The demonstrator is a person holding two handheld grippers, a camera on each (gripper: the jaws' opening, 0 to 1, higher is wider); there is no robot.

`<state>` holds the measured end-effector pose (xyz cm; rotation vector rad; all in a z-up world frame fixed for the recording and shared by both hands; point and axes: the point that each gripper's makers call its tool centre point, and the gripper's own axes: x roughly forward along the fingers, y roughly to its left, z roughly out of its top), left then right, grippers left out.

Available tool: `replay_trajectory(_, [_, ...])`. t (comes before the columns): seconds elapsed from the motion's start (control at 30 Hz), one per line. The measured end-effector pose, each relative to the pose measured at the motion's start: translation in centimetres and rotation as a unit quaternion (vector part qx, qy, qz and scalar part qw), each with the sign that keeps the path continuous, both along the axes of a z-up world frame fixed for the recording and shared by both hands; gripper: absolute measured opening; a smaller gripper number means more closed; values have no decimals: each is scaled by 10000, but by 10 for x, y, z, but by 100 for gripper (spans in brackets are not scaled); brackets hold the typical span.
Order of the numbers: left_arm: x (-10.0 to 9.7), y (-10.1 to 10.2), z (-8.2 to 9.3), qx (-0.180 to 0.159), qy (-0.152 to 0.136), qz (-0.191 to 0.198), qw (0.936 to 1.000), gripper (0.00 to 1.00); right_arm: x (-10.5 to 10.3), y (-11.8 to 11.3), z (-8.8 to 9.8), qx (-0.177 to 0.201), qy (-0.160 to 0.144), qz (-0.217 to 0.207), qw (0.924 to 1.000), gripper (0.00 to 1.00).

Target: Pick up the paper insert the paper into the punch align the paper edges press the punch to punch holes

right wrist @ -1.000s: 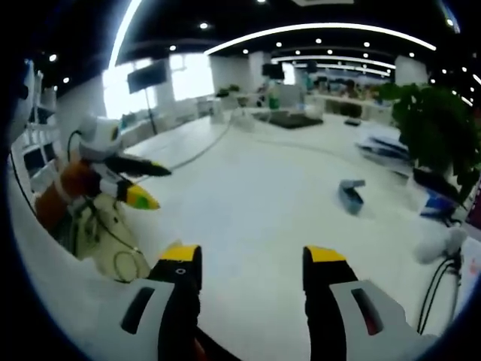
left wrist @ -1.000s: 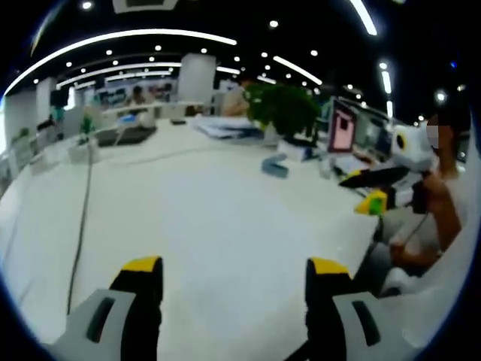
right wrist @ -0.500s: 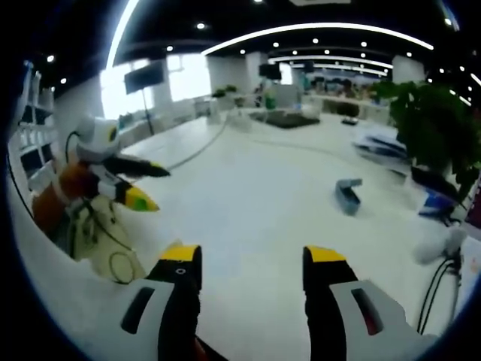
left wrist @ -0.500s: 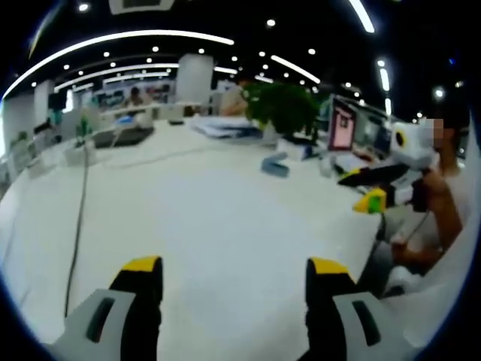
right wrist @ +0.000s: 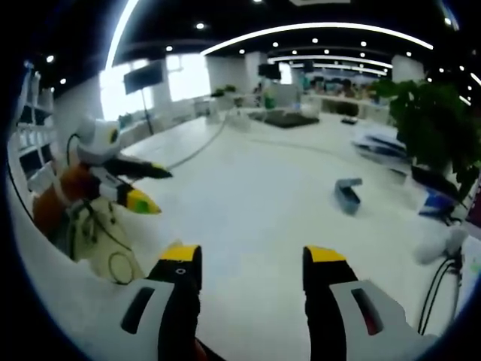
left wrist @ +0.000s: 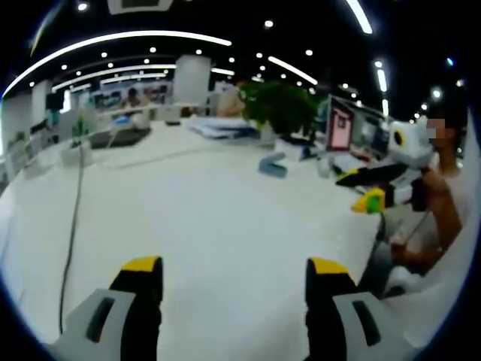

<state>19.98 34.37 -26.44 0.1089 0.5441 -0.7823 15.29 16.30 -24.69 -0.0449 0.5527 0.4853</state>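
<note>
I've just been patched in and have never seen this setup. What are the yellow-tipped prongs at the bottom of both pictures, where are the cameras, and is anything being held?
The prongs are two handheld grippers, one in each hand of a person. A camera rides on each, looking forward along its jaws. The left gripper and the right gripper are both open and hold nothing. Each also appears from the side in the other's view. Ahead lies a white table with a small blue-grey punch standing apart, well beyond the jaws. A cable trails across the table, and a green plant stands at the far edge. I cannot make out any paper clearly.
</note>
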Motion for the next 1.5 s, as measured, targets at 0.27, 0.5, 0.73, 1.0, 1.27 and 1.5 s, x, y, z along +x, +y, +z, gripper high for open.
replay_trajectory(0.27, [3, 1, -3, 1, -54, -38, 10000, 77, 1, 0, -4, -44, 24, -9, 10000, 56])
replay_trajectory(0.5, [6, 1, -7, -69, -54, -105, 9999, 77, 8, 6, -7, -62, 48, 30, 10000, 56])
replay_trajectory(0.73, [13, -1, -10, -159, -83, -162, 9997, 77, 16, 18, -15, -103, 104, 79, 9999, 55])
replay_trajectory(1.0, [22, 3, -13, -241, -79, -181, 9995, 77, 26, 29, -15, -150, 100, 102, 9998, 55])
replay_trajectory(1.27, [29, 5, -23, -209, -111, -361, 9991, 77, 27, 32, -17, -253, 164, 55, 9995, 55])
replay_trajectory(1.5, [37, 0, -22, -376, -255, -488, 9978, 77, 28, 36, -22, -318, 226, -7, 9992, 55])
